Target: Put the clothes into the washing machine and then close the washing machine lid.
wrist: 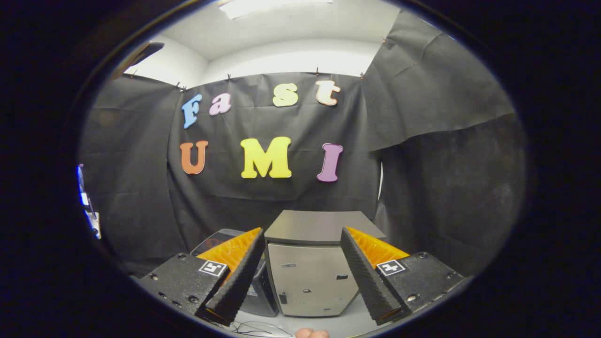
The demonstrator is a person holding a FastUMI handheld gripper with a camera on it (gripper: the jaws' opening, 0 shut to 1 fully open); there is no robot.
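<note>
Tongs (301, 231) released: fingers spread wide, nothing pinched between them, aimed level at the lower middle of the frame.

Straight ahead and framed between the two fingers, the washing machine (310, 277): a pale grey box on the white bench (347, 321), front panel facing this way. On top, the lid (319, 225), flat and seemingly down. Inside of the drum hidden, so no telling whether clothes are in there. Fits either reading: laundry already loaded and the lid shut over it, or a shut machine waiting to be loaded. No judging further from this angle.

Touching or just beside the machine's left flank, partly behind the left finger, a dark rounded thing (213, 239), make unclear. At the bottom of the frame, thin cable (263, 328) loose on the bench, and beside it a person's fingertips (312, 334).

Risks from here:
- Snagging the cable with a low finger on the way in; likely to drag it across the bench.
- Clipping the dark neighbour with the left finger, given the tight gap there.
- Nudging the light-looking machine backward by pushing on the front instead of lifting or pressing the lid.
- Misjudging the lid's edge: flat, thin-looking, little to catch, easy to slip off.
</note>
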